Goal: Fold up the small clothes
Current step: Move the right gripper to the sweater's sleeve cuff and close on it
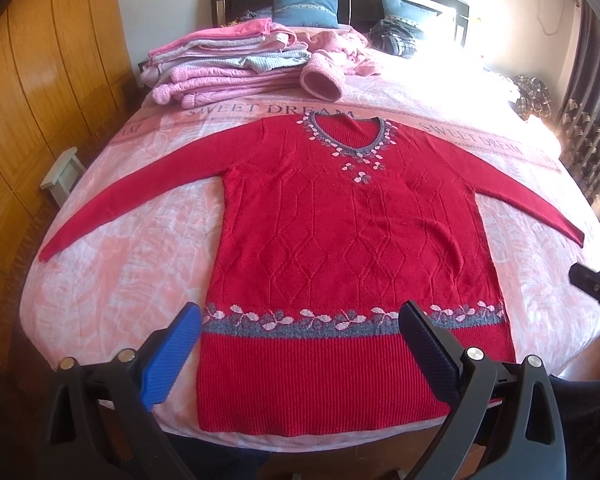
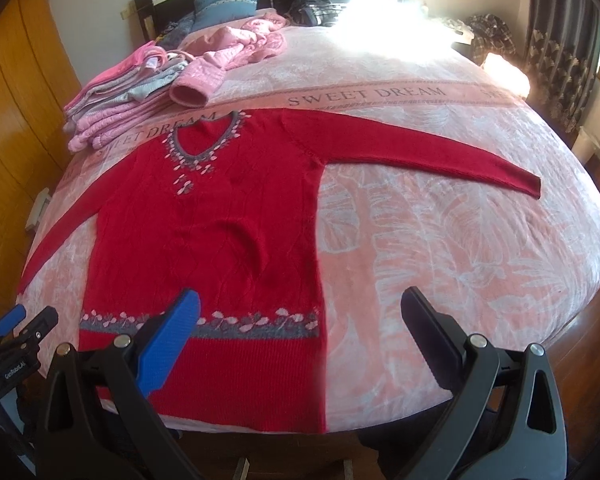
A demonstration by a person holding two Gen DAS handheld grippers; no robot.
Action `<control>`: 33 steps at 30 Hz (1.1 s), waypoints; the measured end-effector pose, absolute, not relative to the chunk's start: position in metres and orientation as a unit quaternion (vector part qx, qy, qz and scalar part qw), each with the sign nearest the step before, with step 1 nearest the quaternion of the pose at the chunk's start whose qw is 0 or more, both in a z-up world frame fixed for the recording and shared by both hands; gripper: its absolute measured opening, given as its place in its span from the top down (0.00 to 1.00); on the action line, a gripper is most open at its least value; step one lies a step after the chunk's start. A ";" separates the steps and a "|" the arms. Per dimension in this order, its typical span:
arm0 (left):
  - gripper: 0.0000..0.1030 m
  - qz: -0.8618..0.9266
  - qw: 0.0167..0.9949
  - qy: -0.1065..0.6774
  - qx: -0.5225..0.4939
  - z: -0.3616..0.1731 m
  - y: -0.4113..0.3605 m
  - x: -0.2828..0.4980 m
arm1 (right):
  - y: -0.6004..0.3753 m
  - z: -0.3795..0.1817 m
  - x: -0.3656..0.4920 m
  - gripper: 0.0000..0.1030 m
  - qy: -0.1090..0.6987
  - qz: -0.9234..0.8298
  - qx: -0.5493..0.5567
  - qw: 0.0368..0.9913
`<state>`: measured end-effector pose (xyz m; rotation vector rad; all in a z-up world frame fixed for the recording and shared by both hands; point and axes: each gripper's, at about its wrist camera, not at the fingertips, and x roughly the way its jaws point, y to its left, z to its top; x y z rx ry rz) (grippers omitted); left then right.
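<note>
Red sweater (image 1: pixel 352 248) lay flat, sleeves outstretched, on pink bedspread (image 1: pixel 112 280). Left gripper (image 1: pixel 300 340) and right gripper (image 2: pixel 300 328) hung over its hem, jaws spread, holding nothing.

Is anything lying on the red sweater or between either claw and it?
Nothing visible. The sweater lies flat and bare on the bed; both claws, left and right, hang open above its hem. The folded pile sits beyond the collar.
</note>
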<state>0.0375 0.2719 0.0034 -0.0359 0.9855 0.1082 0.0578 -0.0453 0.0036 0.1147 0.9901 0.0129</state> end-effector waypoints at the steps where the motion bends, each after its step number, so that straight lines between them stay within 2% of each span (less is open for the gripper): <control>1: 0.04 0.058 0.879 0.473 -0.013 0.001 0.273 0.043 | -0.055 0.004 0.066 0.03 0.478 0.000 0.068 0.876; 5: 0.04 0.078 0.875 0.477 -0.016 -0.002 0.278 0.069 | -0.104 -0.006 0.109 0.03 0.508 -0.023 0.138 0.850; 13: 0.04 0.093 0.880 0.464 -0.035 -0.002 0.276 0.131 | -0.237 -0.042 0.195 0.03 0.525 -0.109 0.166 0.828; 19: 0.04 0.087 0.885 0.455 -0.040 -0.014 0.266 0.174 | -0.351 -0.094 0.211 0.04 0.550 -0.153 0.261 0.779; 24: 0.04 0.080 0.887 0.453 -0.030 -0.035 0.255 0.205 | -0.415 -0.114 0.223 0.04 0.548 -0.166 0.278 0.772; 28: 0.04 0.081 0.888 0.451 -0.032 -0.050 0.252 0.223 | -0.451 -0.136 0.232 0.04 0.533 -0.170 0.319 0.765; 33: 0.04 0.086 0.884 0.456 -0.047 -0.069 0.251 0.240 | -0.469 -0.151 0.249 0.04 0.539 -0.178 0.297 0.768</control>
